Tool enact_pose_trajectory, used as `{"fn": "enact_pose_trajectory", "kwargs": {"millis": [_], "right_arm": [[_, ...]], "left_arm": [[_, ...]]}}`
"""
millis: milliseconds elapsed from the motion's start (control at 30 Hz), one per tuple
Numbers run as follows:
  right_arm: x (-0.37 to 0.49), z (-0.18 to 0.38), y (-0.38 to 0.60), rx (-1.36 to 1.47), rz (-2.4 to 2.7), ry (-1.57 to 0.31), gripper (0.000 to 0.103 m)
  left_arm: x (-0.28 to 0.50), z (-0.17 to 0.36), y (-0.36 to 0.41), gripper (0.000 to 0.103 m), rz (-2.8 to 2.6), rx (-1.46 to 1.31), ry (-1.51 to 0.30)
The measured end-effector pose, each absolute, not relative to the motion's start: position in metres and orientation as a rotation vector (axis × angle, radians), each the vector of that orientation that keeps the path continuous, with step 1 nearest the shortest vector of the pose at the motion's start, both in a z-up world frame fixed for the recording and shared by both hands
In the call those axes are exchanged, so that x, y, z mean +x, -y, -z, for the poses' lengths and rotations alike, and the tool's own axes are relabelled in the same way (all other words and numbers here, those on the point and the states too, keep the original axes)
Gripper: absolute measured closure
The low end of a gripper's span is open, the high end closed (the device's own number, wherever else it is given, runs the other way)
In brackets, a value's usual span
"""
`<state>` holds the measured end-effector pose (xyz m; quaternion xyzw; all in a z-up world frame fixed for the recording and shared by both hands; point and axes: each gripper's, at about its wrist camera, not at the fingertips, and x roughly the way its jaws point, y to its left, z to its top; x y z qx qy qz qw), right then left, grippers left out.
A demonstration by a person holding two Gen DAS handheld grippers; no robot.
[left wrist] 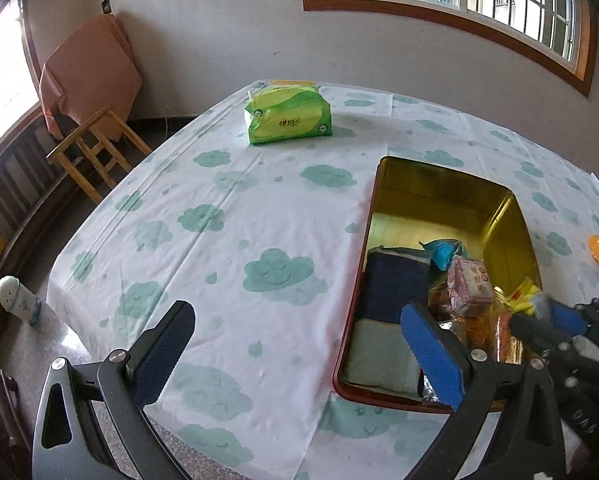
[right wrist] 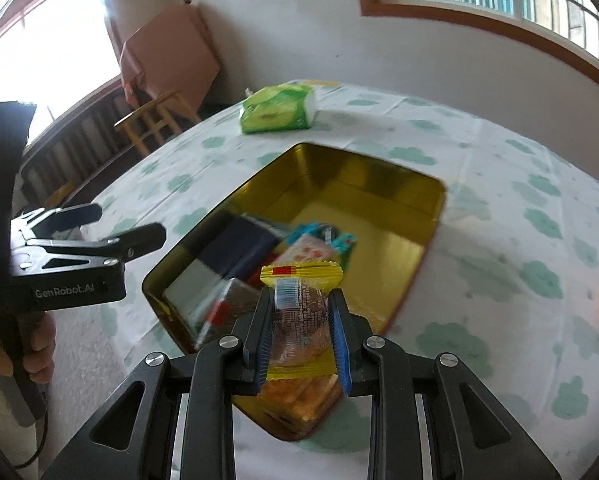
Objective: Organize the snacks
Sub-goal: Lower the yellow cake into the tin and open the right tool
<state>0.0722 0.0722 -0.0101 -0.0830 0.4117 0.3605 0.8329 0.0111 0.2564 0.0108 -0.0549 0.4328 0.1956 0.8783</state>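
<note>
Right claw (right wrist: 301, 320) pinches a yellow-edged snack pack (right wrist: 299, 300) between its blue pads, the pack held over the near end of the tin (right wrist: 379, 184). Left claw (left wrist: 299, 352) spread wide, nothing between its fingers; it hangs over the tablecloth (left wrist: 239, 220) at the tin's left near corner, one pad overlapping the tin's rim in the left wrist view.

Around: green tissue pack (left wrist: 288, 116) on the far side of the table, well apart from the tin. Small orange item (left wrist: 597, 249) on the cloth to the tin's right. Wooden stool (left wrist: 95, 148) off the table's left far corner, an orange cloth (left wrist: 87, 76) draped behind it. White bottle (left wrist: 17, 300) on the floor, left.

Tin: open, gold inside, red outside. Near half holds a dark blue pack (left wrist: 391, 284), a pale pack (left wrist: 379, 356), a teal wrapper (left wrist: 445, 254), a pink pack (left wrist: 469, 284) and orange packs. Far half bare.
</note>
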Motion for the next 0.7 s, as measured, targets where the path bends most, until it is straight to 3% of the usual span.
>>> {"fn": "enact_pose_trajectory", "kwargs": {"millis": [700], "right_arm": [[0.091,0.038,-0.1,-0.216,-0.755,-0.921,0.074]], "left_arm": [[0.006,-0.011,-0.266,0.001,-0.431,-0.138,-0.914]]}}
